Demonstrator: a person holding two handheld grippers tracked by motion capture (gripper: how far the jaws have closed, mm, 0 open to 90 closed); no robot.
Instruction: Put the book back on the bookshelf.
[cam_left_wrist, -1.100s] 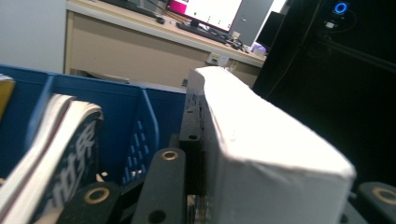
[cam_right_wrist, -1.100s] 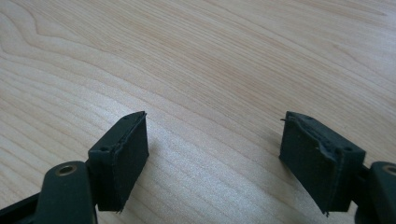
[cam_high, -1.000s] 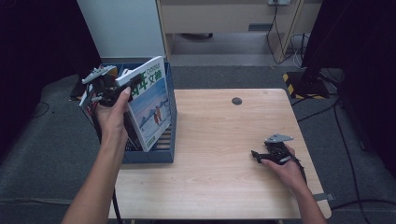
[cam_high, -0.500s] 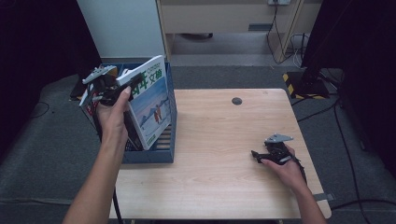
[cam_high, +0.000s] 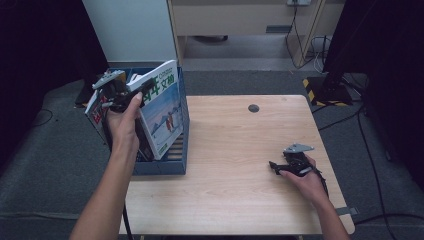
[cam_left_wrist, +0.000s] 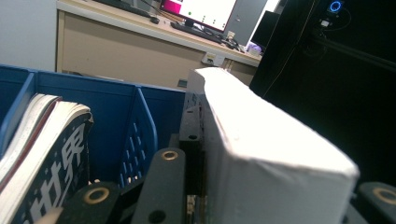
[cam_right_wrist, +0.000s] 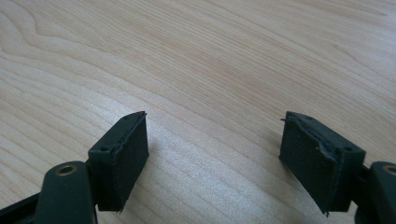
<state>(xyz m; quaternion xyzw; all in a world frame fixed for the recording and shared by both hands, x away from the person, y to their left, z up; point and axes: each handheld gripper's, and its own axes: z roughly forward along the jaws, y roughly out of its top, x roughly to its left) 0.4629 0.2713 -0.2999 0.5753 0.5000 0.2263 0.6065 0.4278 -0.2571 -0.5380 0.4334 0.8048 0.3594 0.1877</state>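
The book (cam_high: 162, 112) stands tilted in the right-hand compartment of the blue file box (cam_high: 172, 167), its top edge raised above the box rim and leaning toward the bench (cam_high: 235, 190). Its cover shows a snowy scene with small figures and large green characters near the top; in the left hand-held gripper view its white page block (cam_left_wrist: 261, 154) runs away from the camera. The left hand-held gripper (cam_high: 134, 96) is pinching the book at its upper edge. More books (cam_left_wrist: 42, 149) stand in the box's left compartment, behind a blue divider. The box sits at the bench's left edge; the wood to its right lies bare. The right hand-held gripper (cam_high: 275, 166) rests low near the bench's right edge, jaws spread over bare wood.
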